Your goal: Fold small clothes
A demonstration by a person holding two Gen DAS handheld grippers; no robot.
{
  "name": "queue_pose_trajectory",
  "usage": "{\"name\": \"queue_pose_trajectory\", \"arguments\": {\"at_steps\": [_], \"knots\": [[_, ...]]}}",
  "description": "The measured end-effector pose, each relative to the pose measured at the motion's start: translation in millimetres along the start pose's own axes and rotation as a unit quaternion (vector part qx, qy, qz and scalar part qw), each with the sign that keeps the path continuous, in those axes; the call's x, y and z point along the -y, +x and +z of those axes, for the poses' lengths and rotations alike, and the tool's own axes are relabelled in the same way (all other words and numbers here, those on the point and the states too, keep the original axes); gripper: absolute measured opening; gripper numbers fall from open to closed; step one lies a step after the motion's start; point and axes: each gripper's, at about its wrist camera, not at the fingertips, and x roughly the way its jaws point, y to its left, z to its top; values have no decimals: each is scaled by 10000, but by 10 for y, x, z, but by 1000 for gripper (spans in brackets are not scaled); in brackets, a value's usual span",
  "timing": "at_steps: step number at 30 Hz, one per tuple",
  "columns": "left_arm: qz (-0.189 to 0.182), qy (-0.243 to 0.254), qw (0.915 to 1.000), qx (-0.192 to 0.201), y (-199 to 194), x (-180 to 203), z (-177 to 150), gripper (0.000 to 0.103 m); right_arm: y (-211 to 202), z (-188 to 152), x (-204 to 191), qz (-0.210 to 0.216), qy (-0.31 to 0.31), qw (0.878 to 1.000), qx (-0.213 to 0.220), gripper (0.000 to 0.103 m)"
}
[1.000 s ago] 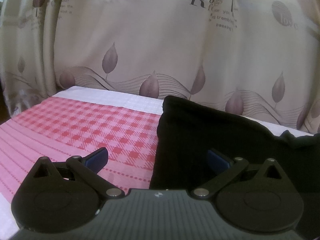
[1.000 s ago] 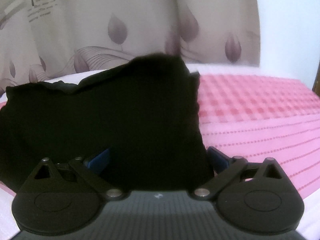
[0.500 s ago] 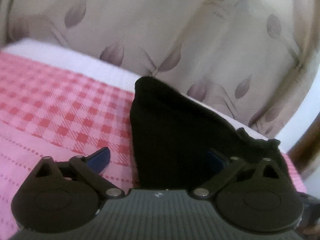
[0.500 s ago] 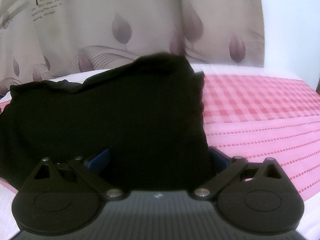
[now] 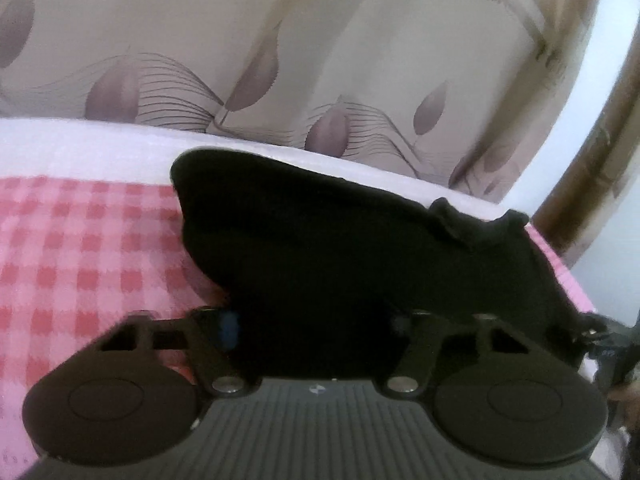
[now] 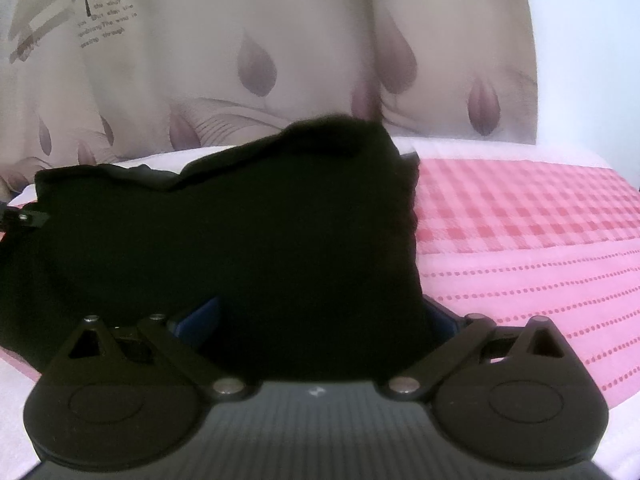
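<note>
Black cloth, a small garment [image 5: 360, 248], lies on a pink checked sheet [image 5: 80, 260] with a dotted-stripe band nearer the right camera [image 6: 540, 280]. Beige curtain [image 5: 280, 60] with mauve leaf print hangs right behind the far edge of the bed; printed lettering shows on it in the right view [image 6: 106, 20]. Brown wooden post [image 5: 592, 152] at the far right of the left view, pale wall beside it.

Nothing lies on top of the garment. Its own bulk blocks the view ahead in both cameras.

Left gripper [image 5: 316, 320]: links drawn inward, jaws narrowed, dark fabric filling the gap between them. One blue pad [image 5: 230, 326] shows at the cloth's edge; the other pad is lost in the black. Cannot tell whether it has actually pinched the cloth.

Right gripper [image 6: 320, 316]: jaws spread wide, one blue pad [image 6: 200, 320] over the cloth, the other just past its right edge. Not gripping.

Garment runs long across both views, roughly parallel to the curtain. From the right view [image 6: 240, 240] its straight side edge faces the checked sheet, and the far edge steps up to a raised corner. From the left view a ruffled bit sticks up near the far right end.

Folds and seams unreadable: fabric is one flat black mass. Left view motion-blurred. The near edge of the garment is hidden by both gripper bodies.
</note>
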Motion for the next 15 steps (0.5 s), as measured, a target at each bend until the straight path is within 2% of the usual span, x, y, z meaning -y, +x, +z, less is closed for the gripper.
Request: {"name": "queue_pose_trajectory", "arguments": {"at_steps": [5,9,13,15], "knots": [[-73,-131,9999,40,19,-49,4,30,-25,0,16,87,29,9999,62,103],[-131,-359,9992,132,5,-90,-8,29,-28,4,17,103,22,9999,67,103],[-178,-116,9997,149,22,-80,3,41,-41,2,20,133,38,9999,92,103],[-189,89,9997,158,42,-50,21,52,-46,2,22,146,45,9998,101,103]]}}
